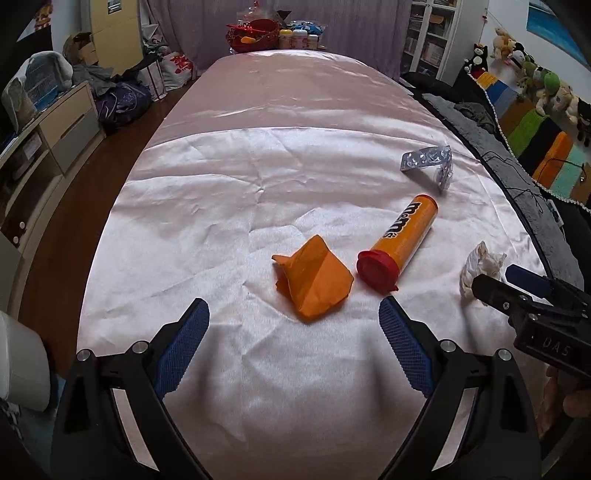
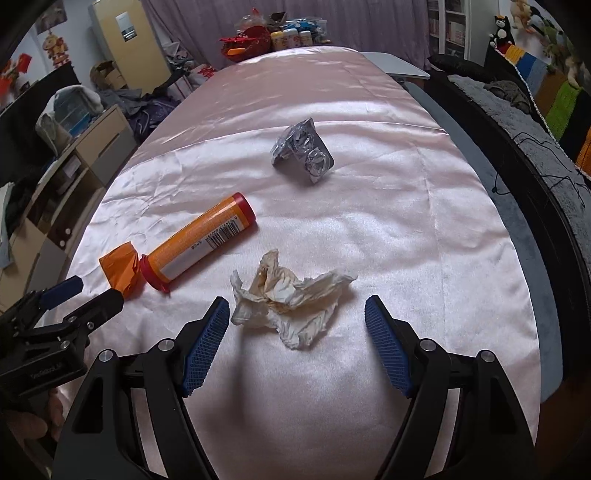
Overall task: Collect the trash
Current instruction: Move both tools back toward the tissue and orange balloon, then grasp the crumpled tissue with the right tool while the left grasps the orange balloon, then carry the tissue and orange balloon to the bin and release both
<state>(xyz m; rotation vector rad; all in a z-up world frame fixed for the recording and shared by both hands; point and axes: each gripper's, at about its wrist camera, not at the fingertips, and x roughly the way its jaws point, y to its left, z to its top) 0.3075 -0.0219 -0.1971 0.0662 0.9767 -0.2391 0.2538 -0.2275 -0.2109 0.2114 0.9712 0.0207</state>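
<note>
On the pink satin cloth (image 1: 258,155) lie four pieces of trash. A folded orange paper (image 1: 314,282) lies just ahead of my open, empty left gripper (image 1: 293,314). An orange M&M's tube (image 1: 400,243) with a red cap lies to its right. A silver blister pack (image 1: 430,160) lies farther back. A crumpled white tissue (image 2: 291,301) lies between the fingertips of my open, empty right gripper (image 2: 297,312). The tube (image 2: 199,240), the orange paper (image 2: 120,271) and the blister pack (image 2: 303,151) also show in the right wrist view.
A red basket (image 1: 253,35) and small jars (image 1: 299,38) stand at the table's far end. Cabinets and bags (image 1: 122,99) line the left side. A dark bed (image 1: 480,122) with plush toys runs along the right. A white container (image 1: 22,365) stands at the near left.
</note>
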